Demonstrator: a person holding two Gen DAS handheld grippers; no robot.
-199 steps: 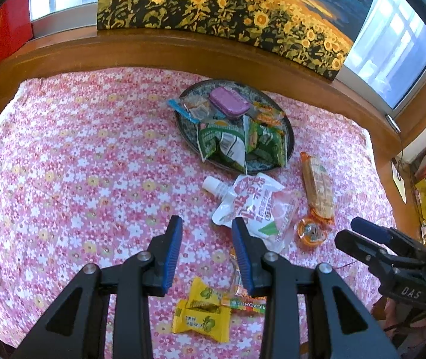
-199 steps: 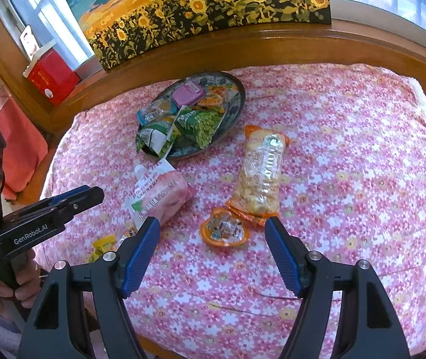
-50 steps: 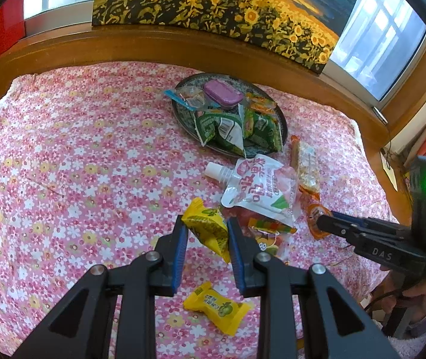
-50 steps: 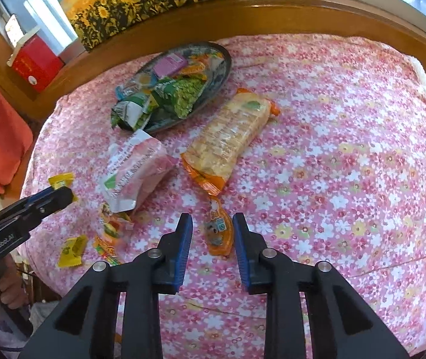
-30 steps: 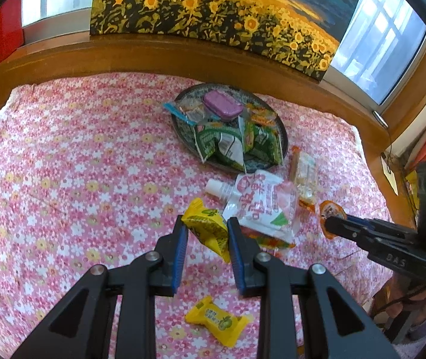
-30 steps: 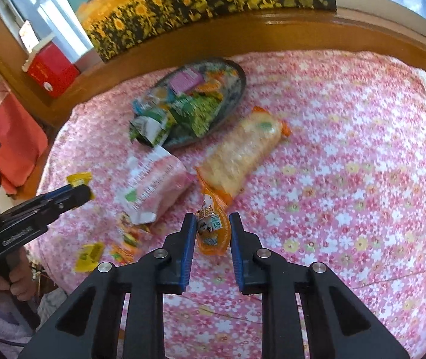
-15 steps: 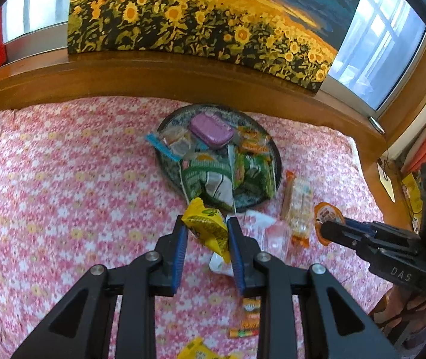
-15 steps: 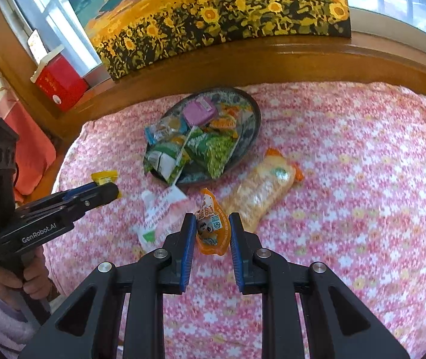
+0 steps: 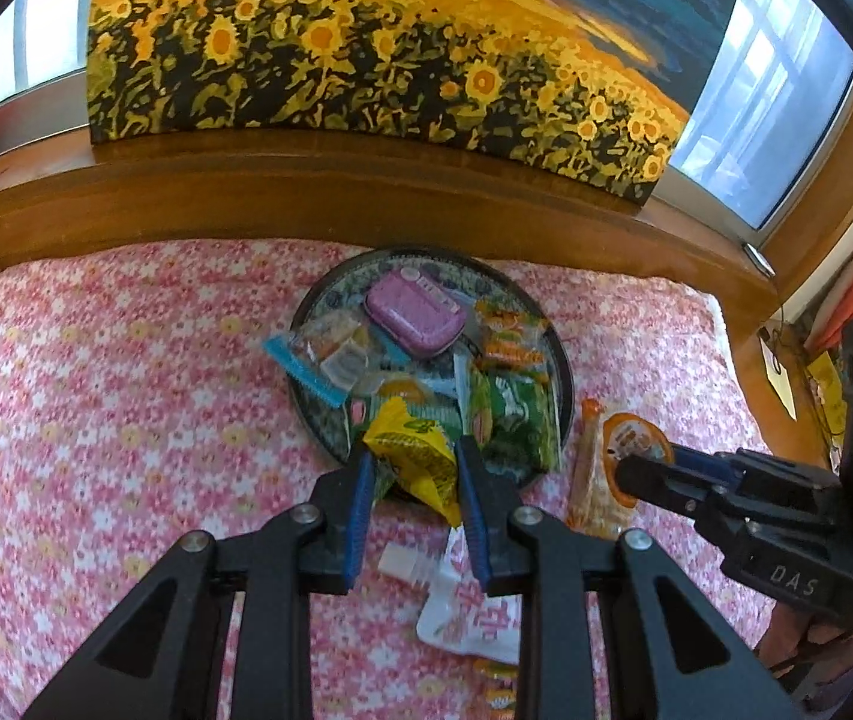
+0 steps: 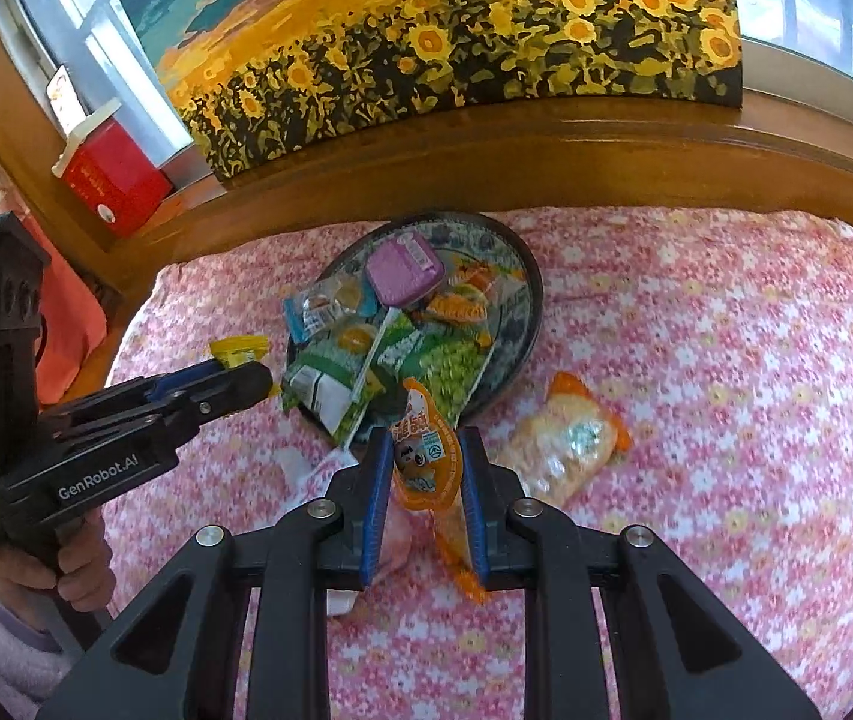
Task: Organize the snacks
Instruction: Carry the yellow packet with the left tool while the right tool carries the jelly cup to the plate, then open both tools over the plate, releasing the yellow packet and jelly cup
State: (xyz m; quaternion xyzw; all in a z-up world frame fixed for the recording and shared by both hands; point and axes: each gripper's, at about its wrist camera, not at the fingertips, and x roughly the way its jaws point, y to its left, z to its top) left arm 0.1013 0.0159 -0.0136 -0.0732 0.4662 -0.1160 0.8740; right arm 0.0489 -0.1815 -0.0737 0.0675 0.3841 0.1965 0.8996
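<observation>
My left gripper (image 9: pixel 414 450) is shut on a yellow candy packet (image 9: pixel 411 453), held in the air just short of the near rim of the dark round plate (image 9: pixel 552 330). That plate carries a purple case (image 9: pixel 414 312), green packets (image 9: pixel 510 414) and other wrapped snacks. My right gripper (image 10: pixel 425 438) is shut on an orange jelly cup (image 10: pixel 426 456), lifted near the plate's (image 10: pixel 525 276) right front rim. In the right wrist view the left gripper (image 10: pixel 246 378) shows at the left with the yellow packet (image 10: pixel 239 349). In the left wrist view the right gripper (image 9: pixel 636 471) shows at the right with the orange cup (image 9: pixel 630 441).
A long orange-ended cracker pack (image 10: pixel 564 438) lies on the pink floral cloth (image 10: pixel 726 360) right of the plate. A white and pink drink pouch (image 9: pixel 474 612) lies near me. A wooden ledge (image 9: pixel 366 180), sunflower painting (image 9: pixel 366 42) and red box (image 10: pixel 111 174) stand behind.
Both grippers have carried their snacks forward towards the plate and slightly up. The plate now looms larger, and the loose snacks on the cloth have slid down out of the frame.
</observation>
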